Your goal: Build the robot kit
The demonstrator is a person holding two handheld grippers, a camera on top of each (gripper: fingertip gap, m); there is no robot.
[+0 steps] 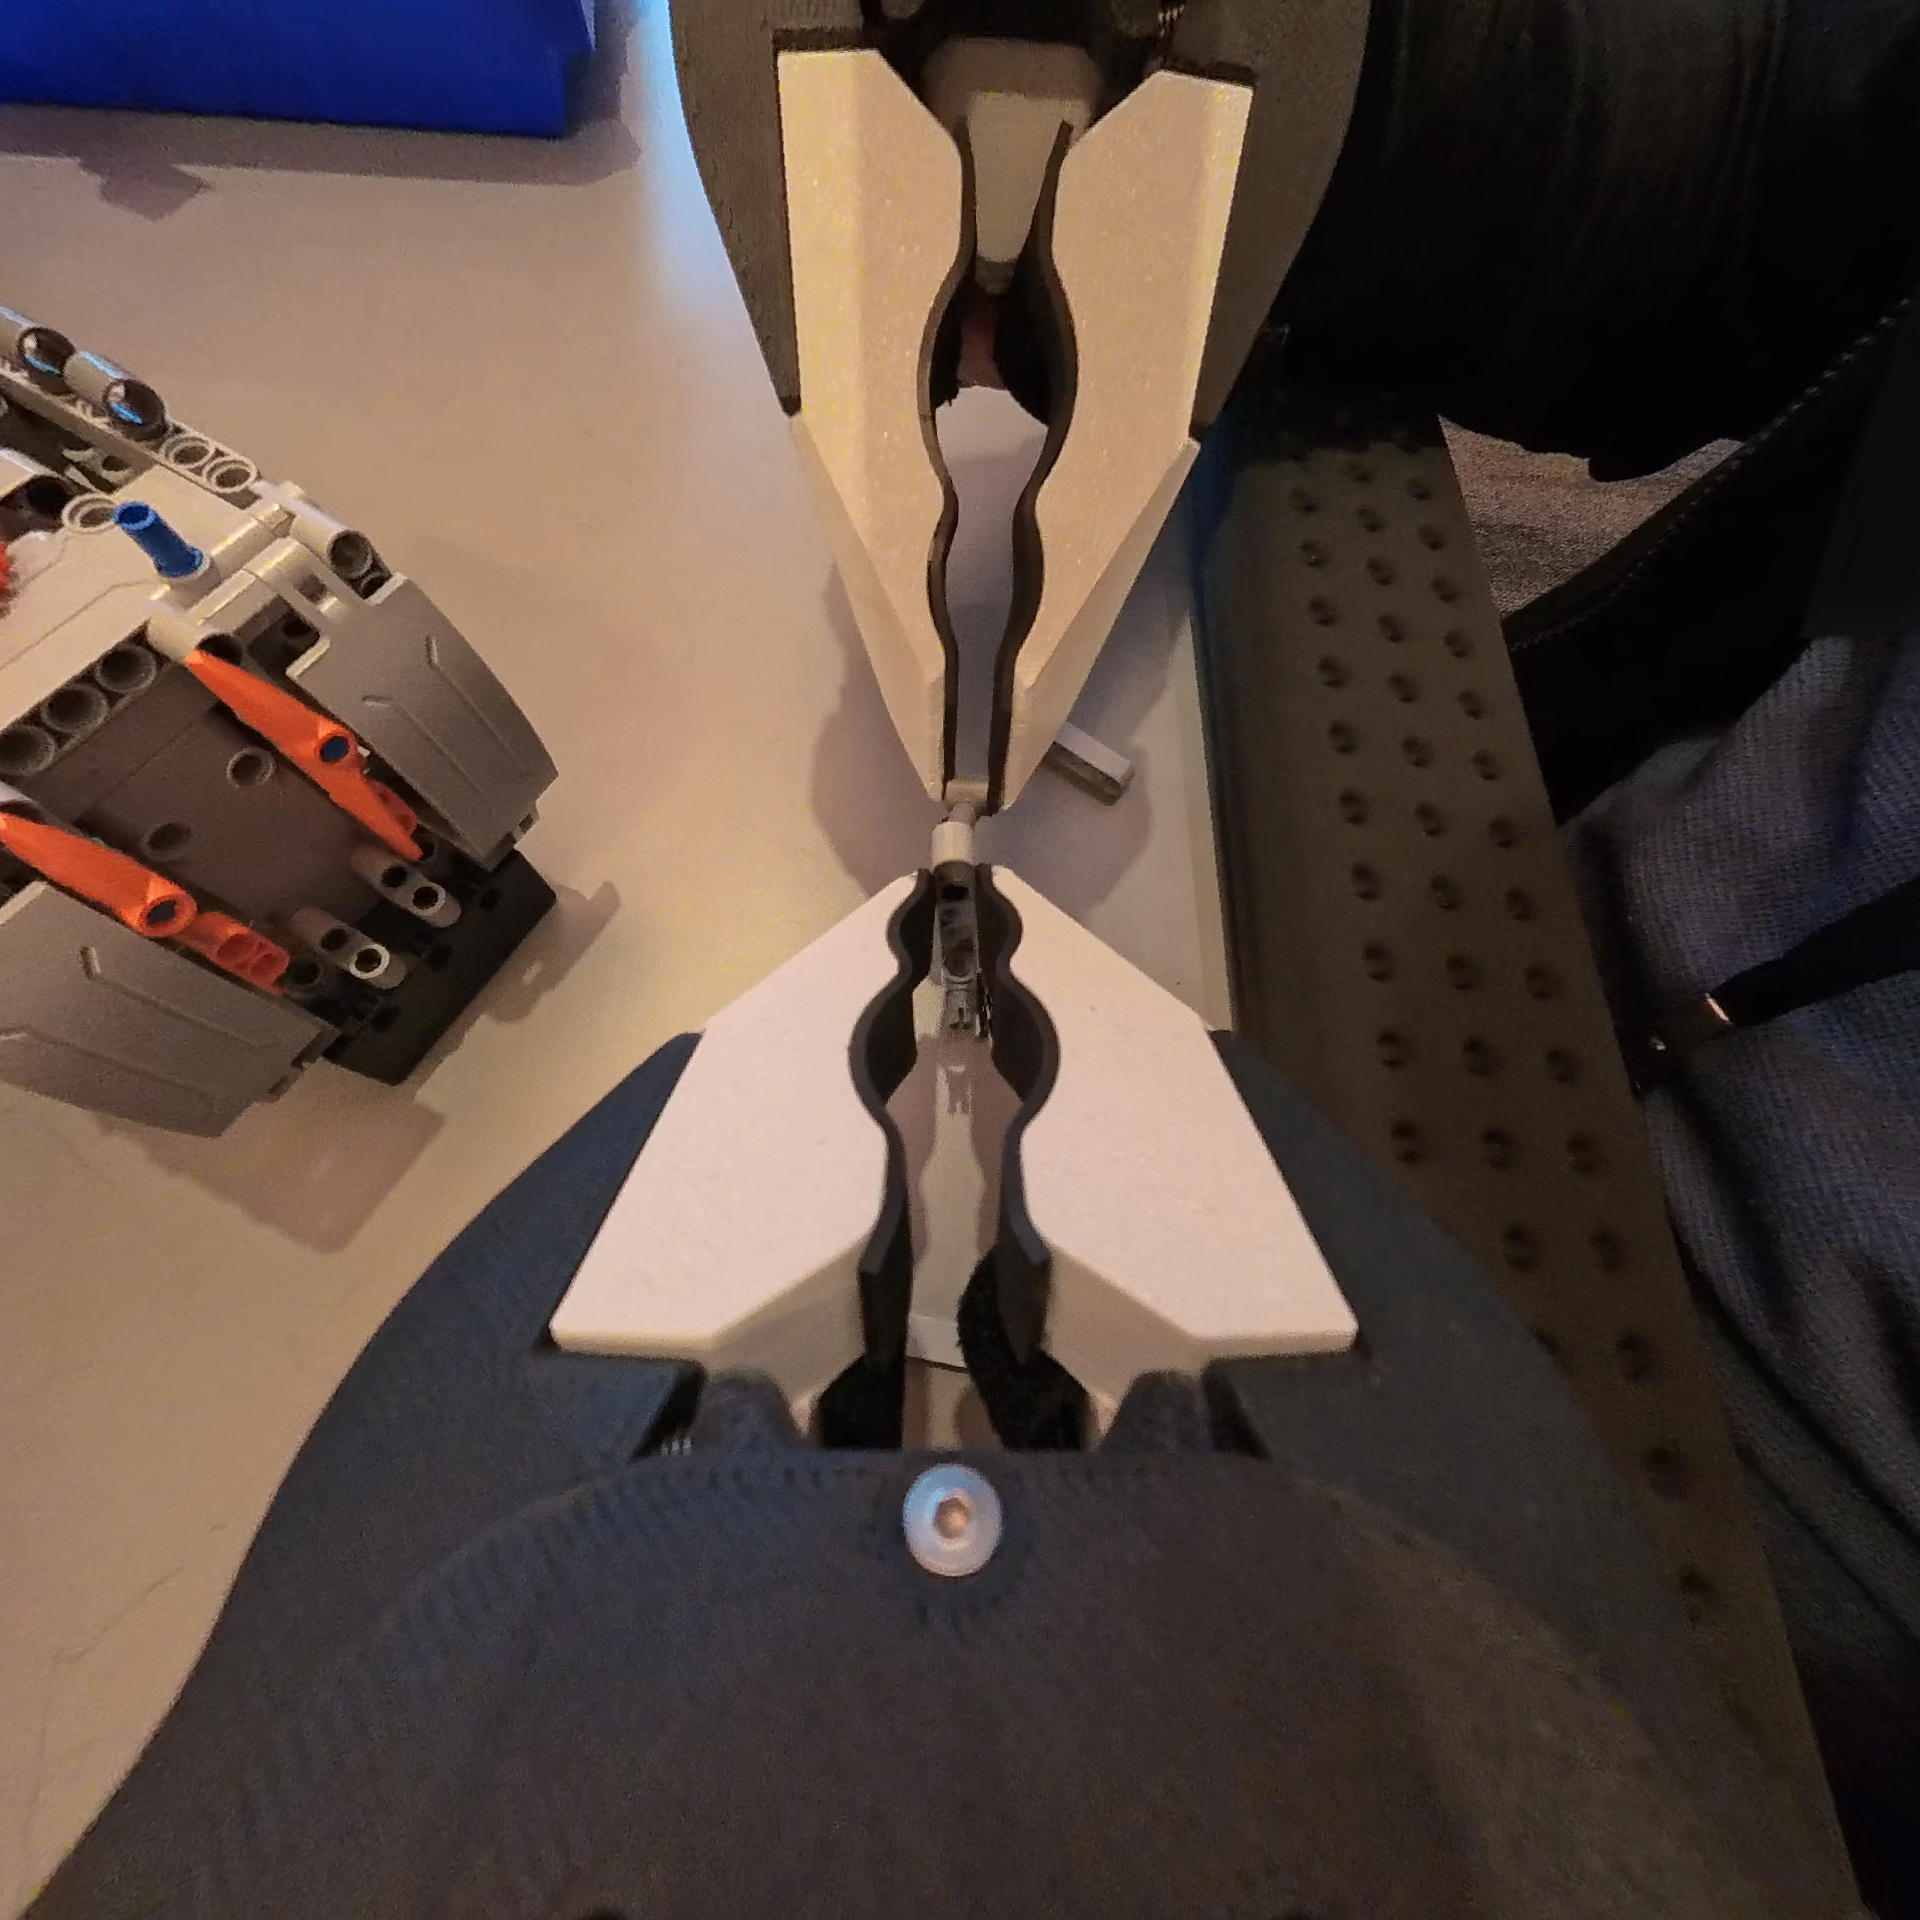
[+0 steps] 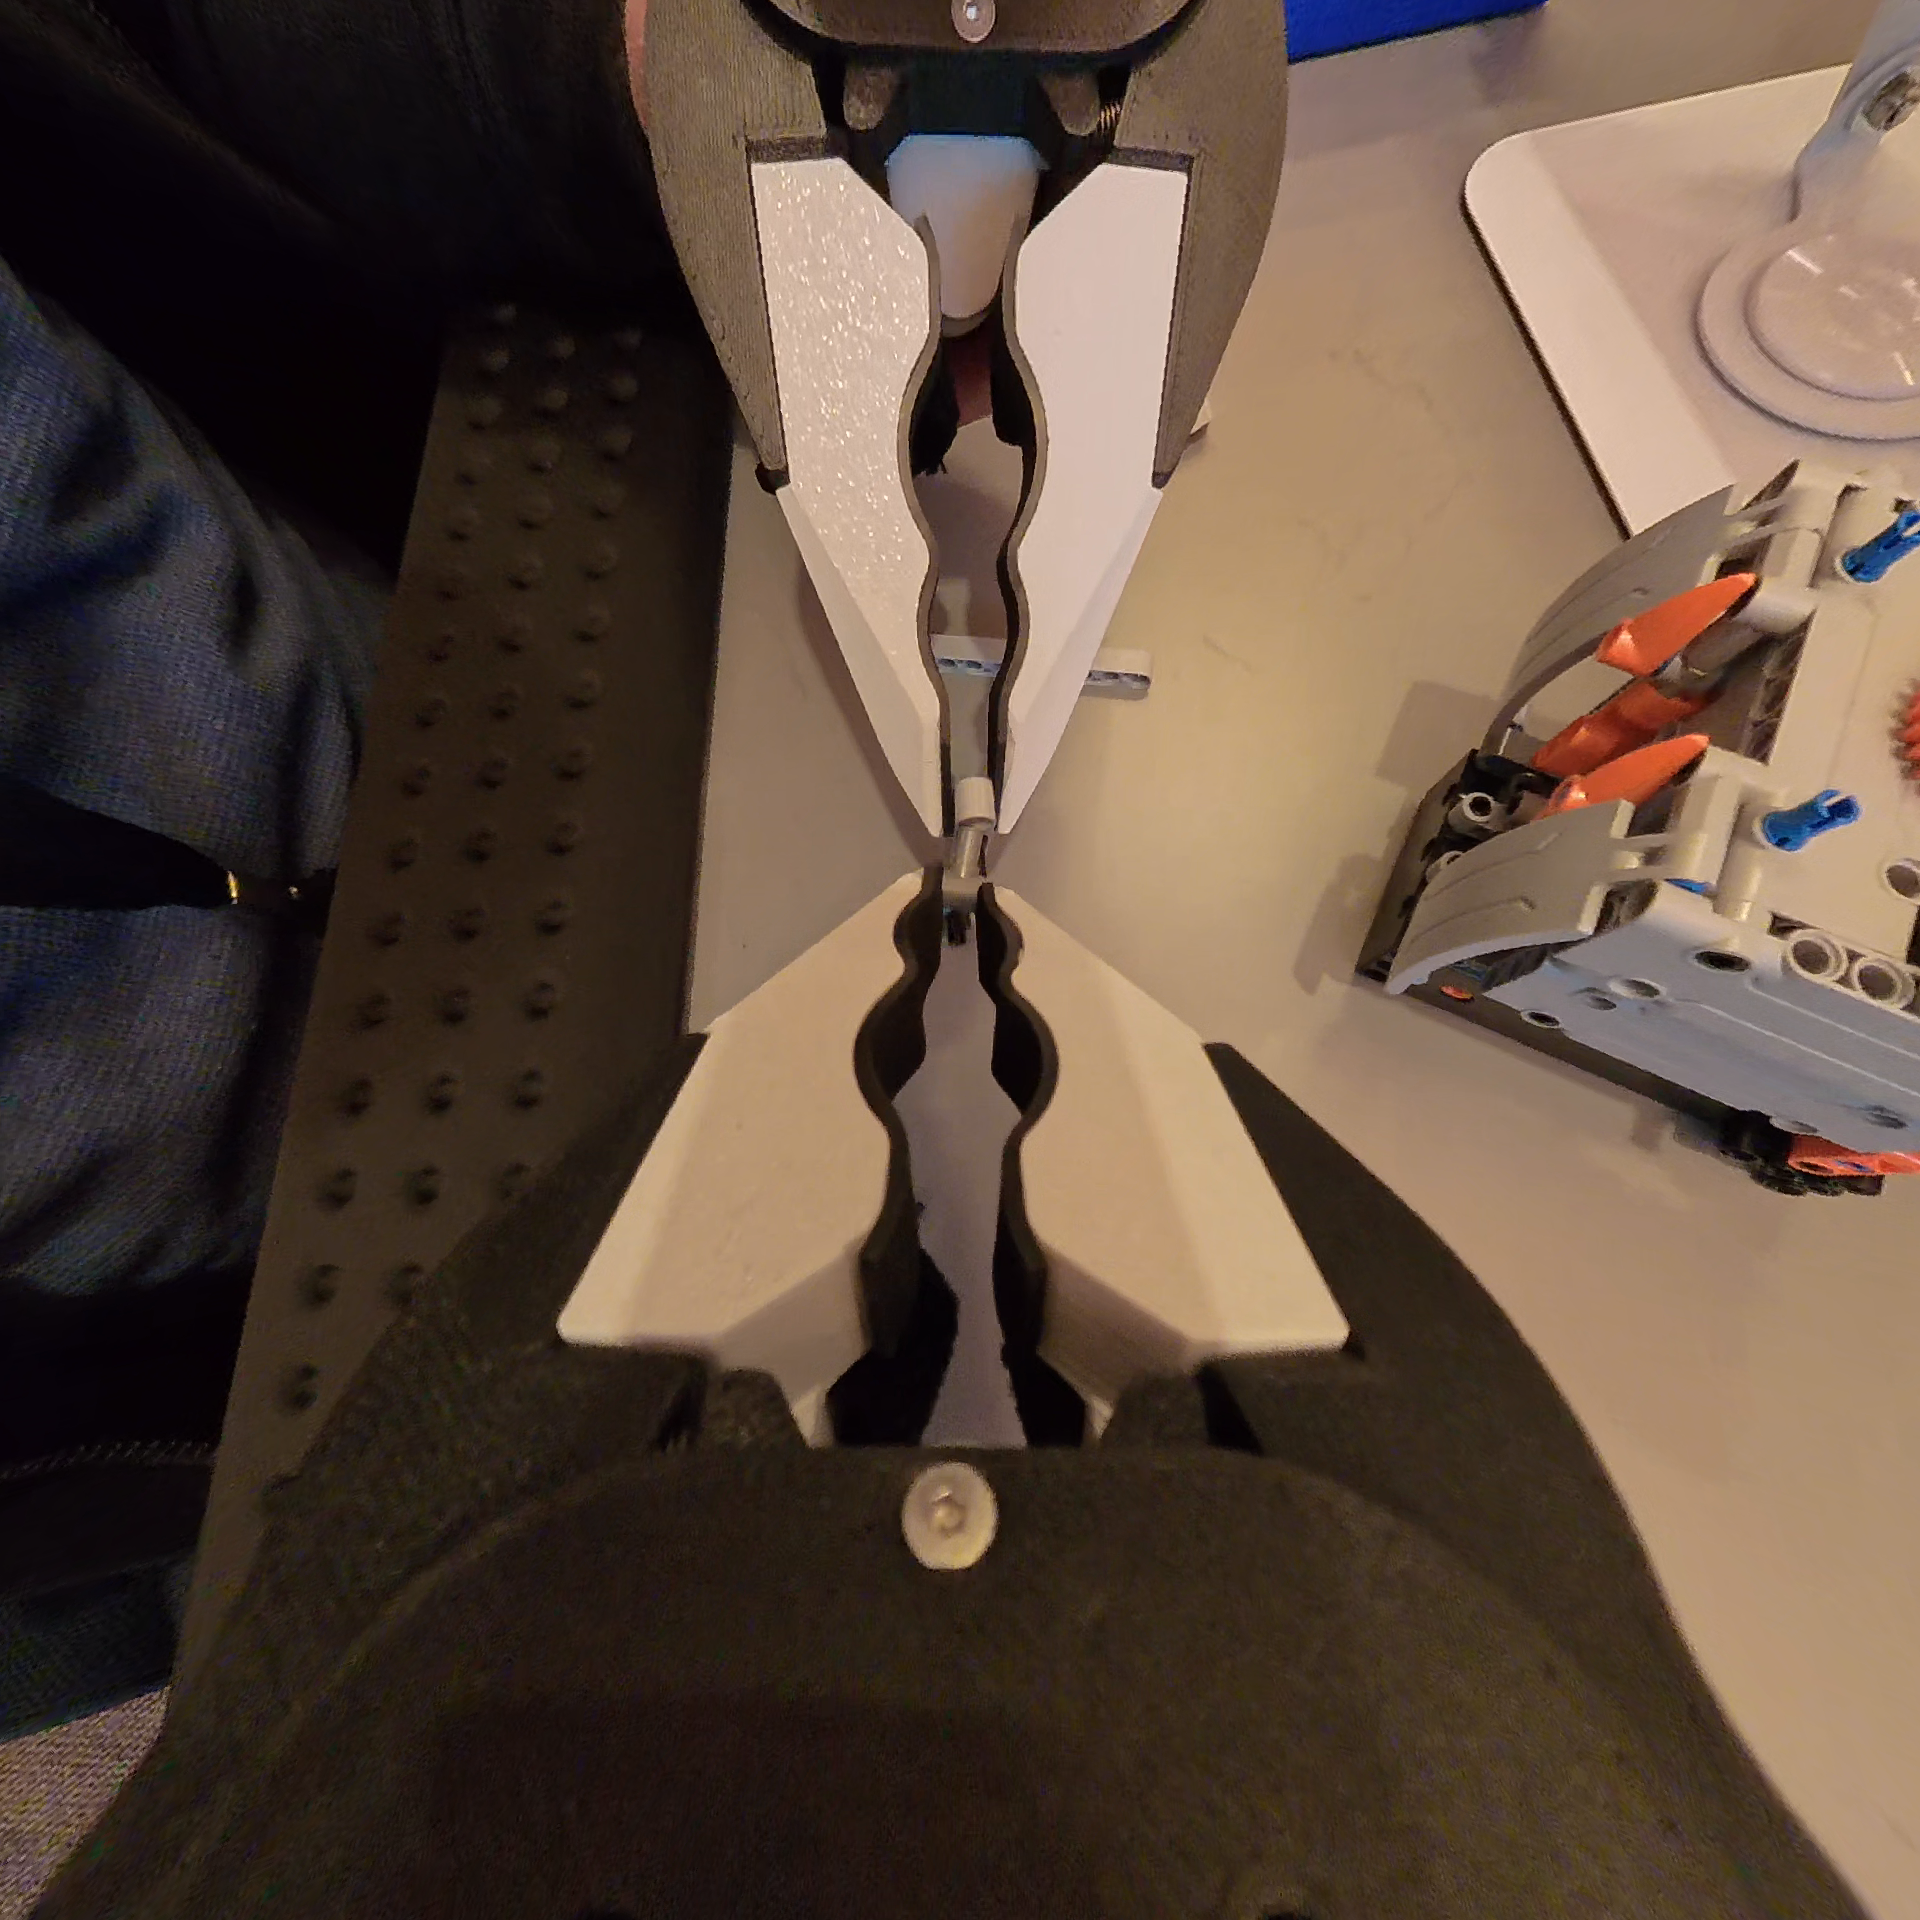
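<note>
Two hand-held grippers meet tip to tip over a small pin.
Left hand-held gripper (image 1: 954, 896) clamps a dark grey connector pin (image 1: 953, 935); right hand-held gripper (image 2: 961, 902) pinches its pale bushed end; the pin looks light, stiff, easily dropped. Beyond it, a grey-and-orange brick model (image 1: 260, 790) sits on the surface (image 1: 582, 468).

White-fingered, black-bodied grippers (image 1: 954, 883) flank a grey brick model (image 1: 260, 790) with orange spikes (image 1: 281, 717) and blue pins (image 1: 156, 535), beside a black dimpled strip (image 1: 1455, 831).
</note>
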